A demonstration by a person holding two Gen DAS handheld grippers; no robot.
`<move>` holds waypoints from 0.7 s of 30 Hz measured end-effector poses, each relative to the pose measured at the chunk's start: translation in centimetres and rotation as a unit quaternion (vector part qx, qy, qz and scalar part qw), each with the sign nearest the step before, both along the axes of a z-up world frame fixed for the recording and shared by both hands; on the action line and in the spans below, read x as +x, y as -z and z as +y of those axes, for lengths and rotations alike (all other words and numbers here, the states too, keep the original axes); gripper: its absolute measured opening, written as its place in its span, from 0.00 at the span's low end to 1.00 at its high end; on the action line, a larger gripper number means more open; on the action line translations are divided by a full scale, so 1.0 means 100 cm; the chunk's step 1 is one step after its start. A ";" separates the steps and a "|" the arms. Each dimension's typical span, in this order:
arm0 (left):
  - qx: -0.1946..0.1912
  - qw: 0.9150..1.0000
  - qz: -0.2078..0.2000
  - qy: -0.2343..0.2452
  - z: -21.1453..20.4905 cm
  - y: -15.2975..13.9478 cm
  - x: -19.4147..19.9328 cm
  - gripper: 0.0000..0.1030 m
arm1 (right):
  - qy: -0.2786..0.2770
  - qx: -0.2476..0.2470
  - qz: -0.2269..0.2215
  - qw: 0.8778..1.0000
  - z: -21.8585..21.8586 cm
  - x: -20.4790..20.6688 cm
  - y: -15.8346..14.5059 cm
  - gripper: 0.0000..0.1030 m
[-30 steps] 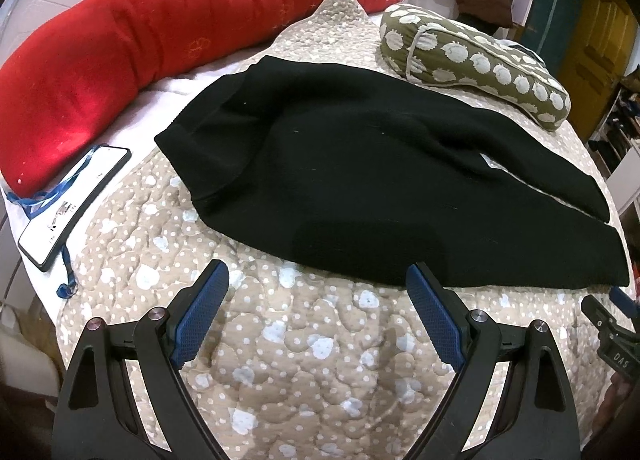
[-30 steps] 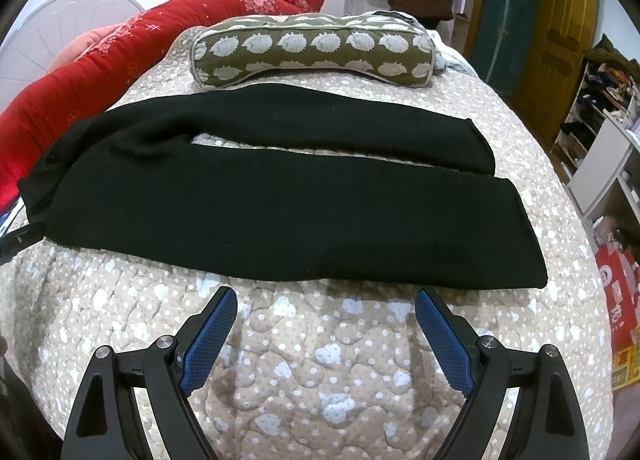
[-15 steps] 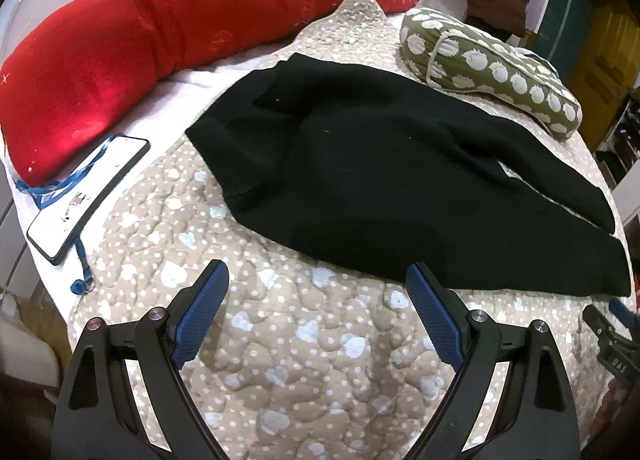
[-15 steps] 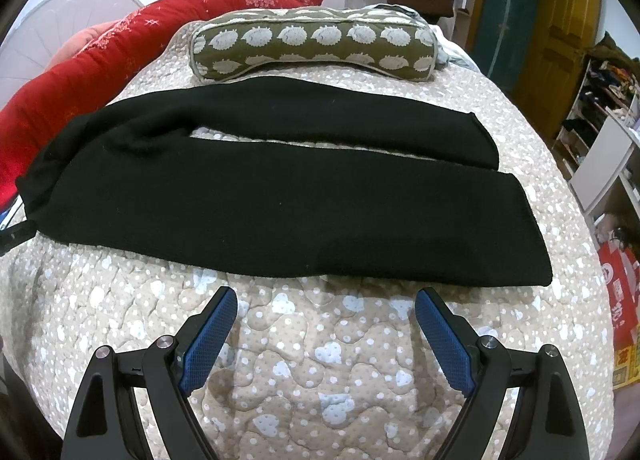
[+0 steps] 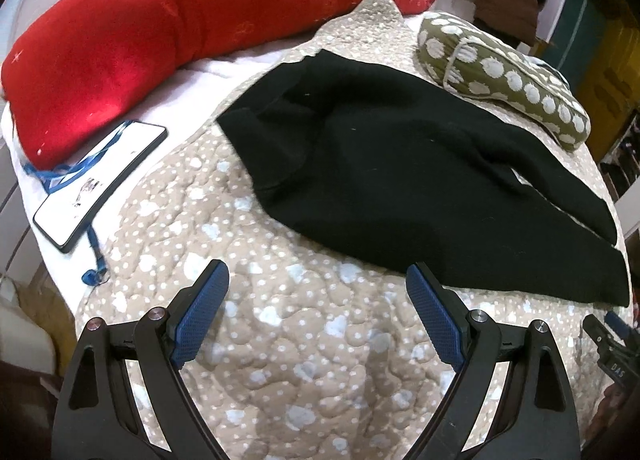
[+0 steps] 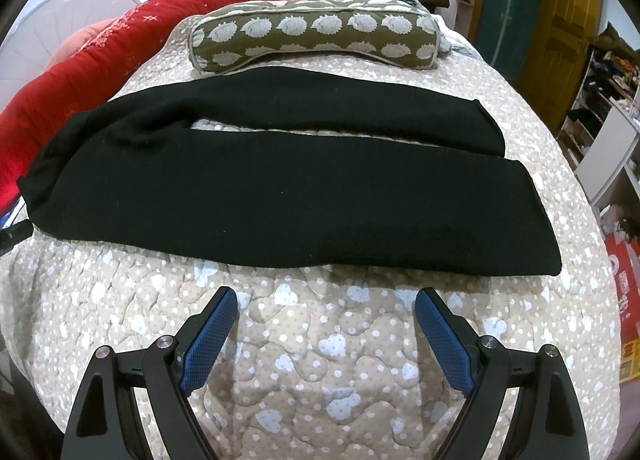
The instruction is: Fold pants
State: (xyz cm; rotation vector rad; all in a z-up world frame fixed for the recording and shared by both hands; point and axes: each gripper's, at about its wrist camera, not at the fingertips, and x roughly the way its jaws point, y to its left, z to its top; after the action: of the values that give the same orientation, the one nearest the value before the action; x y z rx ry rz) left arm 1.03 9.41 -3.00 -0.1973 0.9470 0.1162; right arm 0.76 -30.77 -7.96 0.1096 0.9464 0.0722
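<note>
1. Right wrist view: the black pants (image 6: 288, 195) lie flat across the quilted bed (image 6: 320, 360), legs side by side, nothing folded yet.
2. Both the left gripper (image 5: 316, 280) and the right gripper (image 6: 326, 306) hover spread wide and empty; I think the next move needs a grasp on an edge.
3. The waistband detail is hard to read, black on black.

This is a home bedroom: a bed with a dotted quilt (image 6: 320, 372), a red bolster (image 5: 168, 39) and a green pillow (image 6: 312, 37), wooden doors (image 6: 560, 23) behind, and cluttered shelves (image 6: 608, 71) at the right.
</note>
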 end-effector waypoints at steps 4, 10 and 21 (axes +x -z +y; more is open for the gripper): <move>-0.012 1.000 0.004 -0.016 0.011 0.003 -0.001 0.88 | 0.004 0.021 0.005 1.000 -0.006 0.000 0.002 0.87; -0.040 0.998 0.006 -0.037 0.024 0.008 0.005 0.88 | 0.007 0.036 0.010 0.999 -0.007 0.004 0.005 0.87; -0.081 0.995 0.001 -0.060 0.036 0.015 0.056 0.88 | 0.013 0.111 -0.013 0.994 -0.009 0.027 0.007 0.87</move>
State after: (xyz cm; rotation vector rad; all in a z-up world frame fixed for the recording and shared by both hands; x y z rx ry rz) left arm 6.65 12.99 -4.55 -0.4035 0.9477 0.1512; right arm 3.47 -31.72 -8.62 0.3250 0.9084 0.1552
